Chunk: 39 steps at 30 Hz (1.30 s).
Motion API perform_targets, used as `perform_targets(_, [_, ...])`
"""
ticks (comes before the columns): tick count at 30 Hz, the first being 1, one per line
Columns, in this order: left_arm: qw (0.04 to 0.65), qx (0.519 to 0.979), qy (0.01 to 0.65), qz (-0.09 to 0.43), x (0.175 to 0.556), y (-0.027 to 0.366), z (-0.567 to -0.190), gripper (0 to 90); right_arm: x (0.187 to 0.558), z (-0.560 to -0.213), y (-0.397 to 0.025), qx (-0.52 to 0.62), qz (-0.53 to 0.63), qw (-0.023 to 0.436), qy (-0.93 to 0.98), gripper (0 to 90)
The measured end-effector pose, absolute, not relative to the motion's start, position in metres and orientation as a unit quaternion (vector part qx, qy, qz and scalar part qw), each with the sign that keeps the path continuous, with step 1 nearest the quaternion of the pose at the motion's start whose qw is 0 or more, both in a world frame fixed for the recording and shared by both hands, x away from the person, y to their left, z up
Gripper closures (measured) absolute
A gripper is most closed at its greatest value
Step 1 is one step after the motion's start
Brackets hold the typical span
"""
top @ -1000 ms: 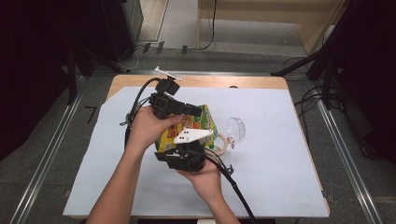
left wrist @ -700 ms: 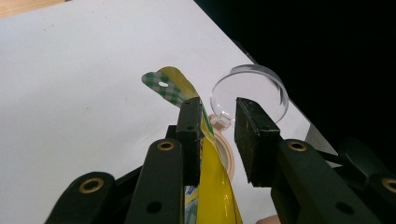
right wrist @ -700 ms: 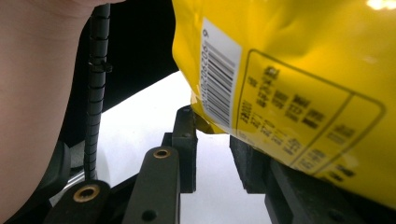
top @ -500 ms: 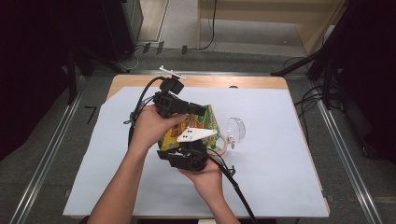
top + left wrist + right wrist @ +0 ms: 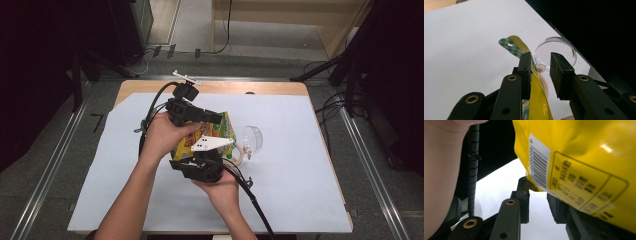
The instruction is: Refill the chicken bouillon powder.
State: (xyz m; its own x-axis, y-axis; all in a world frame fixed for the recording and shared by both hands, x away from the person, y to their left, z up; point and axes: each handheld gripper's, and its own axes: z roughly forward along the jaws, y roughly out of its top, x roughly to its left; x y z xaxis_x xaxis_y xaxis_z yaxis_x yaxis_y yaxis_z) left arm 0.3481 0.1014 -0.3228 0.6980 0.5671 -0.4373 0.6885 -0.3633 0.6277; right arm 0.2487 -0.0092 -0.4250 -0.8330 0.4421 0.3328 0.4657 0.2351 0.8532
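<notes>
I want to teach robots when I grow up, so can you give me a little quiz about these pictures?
1. Pick one: what colour is most of the bag? A red, B yellow, C blue.
2. True or false: the clear cup lies on the white sheet.
3. Fill in: in the left gripper view, the left tongs stand ____ (open or shut), with the bag's edge between them.

Key: 1 B. 2 true. 3 open.
</notes>
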Motion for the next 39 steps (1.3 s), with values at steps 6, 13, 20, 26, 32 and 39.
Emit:
perform_targets(6, [0.415,0.822,0.382,-0.077,0.349,0.101,-0.324,71.3,0.247,-0.423,-0.010,-0.282,-0.542,0.004,-0.791,73.1])
perform_targets(13, [0.406,0.822,0.389,-0.088,0.353,0.102,-0.328,71.1,0.244,-0.422,-0.011,-0.280,-0.538,0.005,-0.795,72.6])
perform_targets(20, [0.408,0.823,0.386,-0.086,0.350,0.101,-0.326,71.3,0.242,-0.423,-0.011,-0.282,-0.541,0.002,-0.793,72.6])
perform_targets(26, [0.412,0.826,0.378,-0.067,0.342,0.098,-0.317,71.4,0.242,-0.423,-0.010,-0.287,-0.553,0.002,-0.782,72.9])
perform_targets(32, [0.409,0.829,0.376,-0.060,0.337,0.096,-0.314,71.4,0.242,-0.423,-0.009,-0.288,-0.558,0.003,-0.778,73.1])
perform_targets(39, [0.407,0.829,0.378,-0.068,0.340,0.097,-0.316,71.6,0.243,-0.425,-0.008,-0.291,-0.555,0.003,-0.779,73.2])
